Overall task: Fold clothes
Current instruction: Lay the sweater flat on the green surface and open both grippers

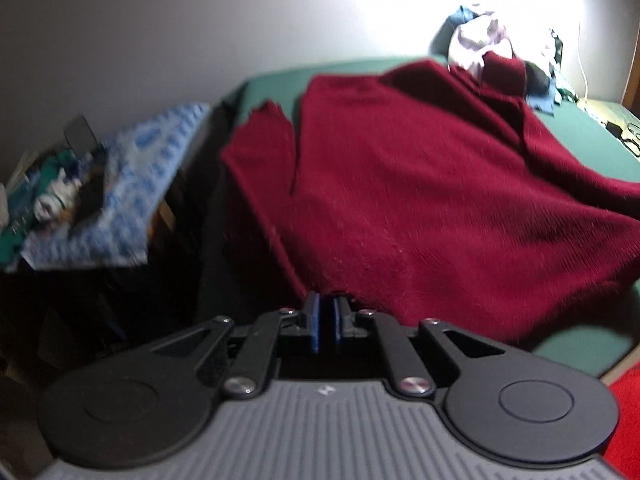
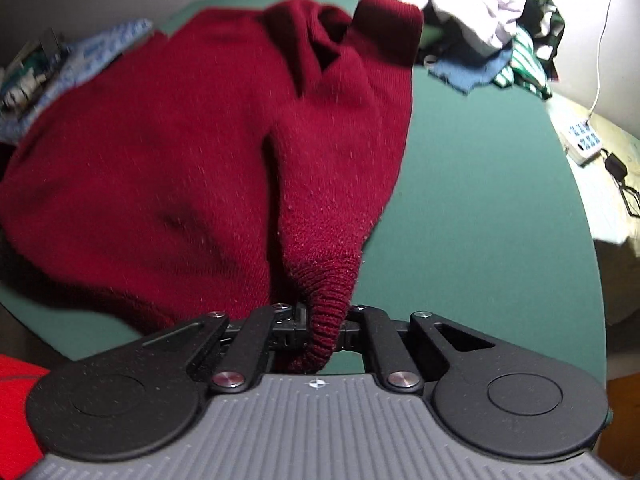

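Note:
A dark red knitted sweater [image 1: 400, 180] lies spread over the green surface [image 1: 580, 140], one sleeve [image 1: 260, 152] along its left side. In the left wrist view its near corner runs down into my left gripper [image 1: 326, 312], whose blue pads are pressed together on the edge. In the right wrist view the sweater [image 2: 140, 160] bunches into a fold that ends in a ribbed hem [image 2: 328, 304]. My right gripper [image 2: 324, 320] is shut on that ribbed hem, which hangs through between the fingers.
A pile of mixed clothes [image 2: 480, 12] sits at the far end of the green surface [image 2: 480, 200]. A blue patterned cloth [image 1: 132, 184] covers clutter at the left. A white power strip [image 2: 582, 142] with cables lies at the right. Bright red fabric [image 2: 16, 400] shows at the near edge.

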Demonstrator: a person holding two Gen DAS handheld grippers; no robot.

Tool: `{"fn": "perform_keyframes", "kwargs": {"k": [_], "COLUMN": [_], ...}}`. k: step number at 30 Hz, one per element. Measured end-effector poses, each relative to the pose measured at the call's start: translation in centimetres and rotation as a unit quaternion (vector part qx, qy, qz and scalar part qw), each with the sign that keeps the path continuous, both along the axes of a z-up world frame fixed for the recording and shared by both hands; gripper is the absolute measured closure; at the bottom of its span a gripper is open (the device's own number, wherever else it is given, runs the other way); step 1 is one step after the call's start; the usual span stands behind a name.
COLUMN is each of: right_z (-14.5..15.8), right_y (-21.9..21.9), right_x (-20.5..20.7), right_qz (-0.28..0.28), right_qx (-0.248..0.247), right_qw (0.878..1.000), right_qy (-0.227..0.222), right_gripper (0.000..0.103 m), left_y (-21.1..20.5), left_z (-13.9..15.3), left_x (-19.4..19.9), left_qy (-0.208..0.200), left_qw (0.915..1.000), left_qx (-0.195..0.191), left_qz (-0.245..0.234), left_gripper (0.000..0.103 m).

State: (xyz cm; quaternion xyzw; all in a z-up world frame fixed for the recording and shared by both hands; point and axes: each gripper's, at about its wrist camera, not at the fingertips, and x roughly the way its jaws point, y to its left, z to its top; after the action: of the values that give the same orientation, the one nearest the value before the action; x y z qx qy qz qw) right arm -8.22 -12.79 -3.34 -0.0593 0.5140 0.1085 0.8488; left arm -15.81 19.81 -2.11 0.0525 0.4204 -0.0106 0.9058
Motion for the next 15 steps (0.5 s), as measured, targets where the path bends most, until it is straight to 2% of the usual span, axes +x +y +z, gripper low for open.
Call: {"fn": "perform_keyframes", "kwargs": {"k": [6,11,13,14,15], "right_z": [-1.9,-1.6,-1.7,-1.8,-2.1], "right_y": [0.4,-0.8,-1.0,-0.9,-0.8], "right_x": [-0.7,-0.8,-0.8,-0.8,-0.8], "right_qz": [0.012,-0.003,-0.007,-0.007,-0.006], "right_qx": [-0.025,-0.022,-0.021,-0.023,-0.026], "right_qw": [1.0,1.0,1.0,1.0,1.0], "right_qy": [0.008,0.003,0.003,0.004,0.005], "right_gripper": [0.097,0.098,0.098,0.098,0.098], "left_y": [1.2,2.3,2.9,3.1,3.4], "left_z": [-0.9,0.3,0.5,0.3,0.0], "left_x": [-1.2,-1.6,-1.0,-0.5,0.1], "left_qy": [0.012,-0.011,-0.019,-0.025,-0.027], "left_qw": [0.9999,0.9998,0.9995,0.9991,0.9988], "left_qx": [-0.002,-0.014,-0.022,-0.026,-0.031], "left_qz": [0.001,0.007,0.014,0.02,0.028], "left_gripper": [0.097,0.09,0.071,0.069,0.059]}}
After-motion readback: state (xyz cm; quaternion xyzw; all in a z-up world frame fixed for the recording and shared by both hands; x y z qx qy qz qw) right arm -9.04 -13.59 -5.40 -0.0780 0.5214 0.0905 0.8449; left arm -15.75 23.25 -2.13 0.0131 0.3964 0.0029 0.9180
